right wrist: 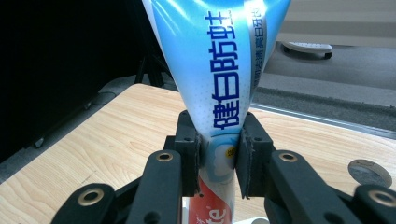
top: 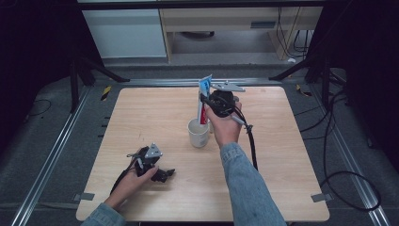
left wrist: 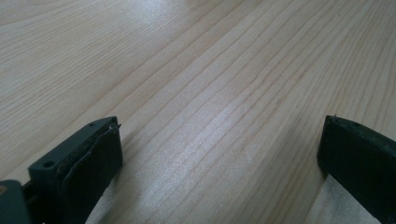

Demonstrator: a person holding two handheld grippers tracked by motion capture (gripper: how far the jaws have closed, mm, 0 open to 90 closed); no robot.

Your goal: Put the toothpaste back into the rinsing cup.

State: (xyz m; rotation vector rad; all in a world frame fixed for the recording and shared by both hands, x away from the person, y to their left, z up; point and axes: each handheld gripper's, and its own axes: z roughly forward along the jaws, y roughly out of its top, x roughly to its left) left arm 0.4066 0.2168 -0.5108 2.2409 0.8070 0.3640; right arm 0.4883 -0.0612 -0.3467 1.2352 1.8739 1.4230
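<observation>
Here, each part in turn.
Toothpaste tube (right wrist: 219,79): soft glossy plastic, light, dents under pressure; stands upright, lower end in the cup.
Best hold: mid-body, where it is flat.
Right gripper (right wrist: 218,156): jaws clamped on the tube's middle.
Cup (top: 198,132): white, smooth, rigid, mid-worktop.
Left gripper (left wrist: 219,158): jaws wide, empty, near left.
Worktop (top: 141,117): pale wood grain.

A toothpaste tube (top: 203,96) stands upright in a cup (top: 198,133) at the table's (top: 141,117) centre; the left gripper (top: 162,175) rests near its front-left edge.
</observation>
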